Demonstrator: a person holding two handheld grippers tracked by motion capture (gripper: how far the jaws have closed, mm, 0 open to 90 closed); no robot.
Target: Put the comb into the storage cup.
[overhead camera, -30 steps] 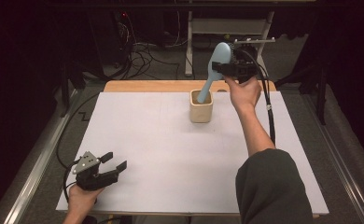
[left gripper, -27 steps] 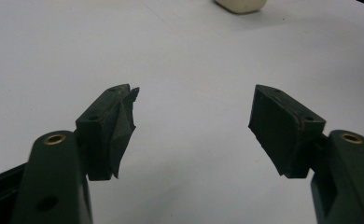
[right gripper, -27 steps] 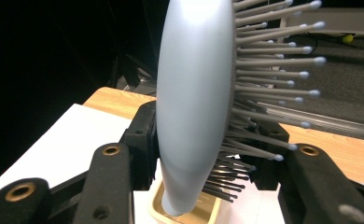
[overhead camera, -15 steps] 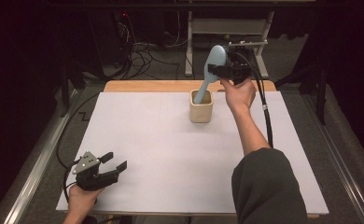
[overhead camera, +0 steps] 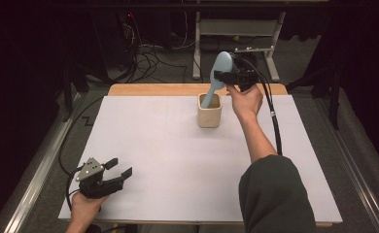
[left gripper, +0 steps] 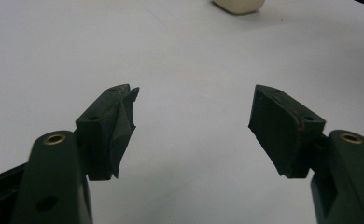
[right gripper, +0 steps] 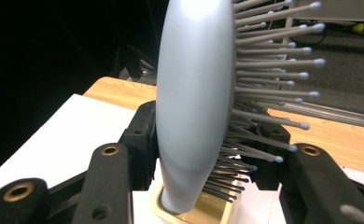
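Near the table's far edge, a light blue hairbrush (overhead camera: 218, 73) stands handle-down in a cream cup (overhead camera: 210, 110), its head clamped between the jaws of the right gripper (overhead camera: 225, 76), while the left gripper (overhead camera: 121, 171) rests with jaws apart at the white table's (overhead camera: 178, 160) near left corner.

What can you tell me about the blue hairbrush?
The hairbrush is pale blue, smooth plastic by its look, with an oval head and thin ball-tipped bristles on one side. It stands tilted, handle down inside the cream cup at the table's far edge. The right tongs are shut on it just below the head.
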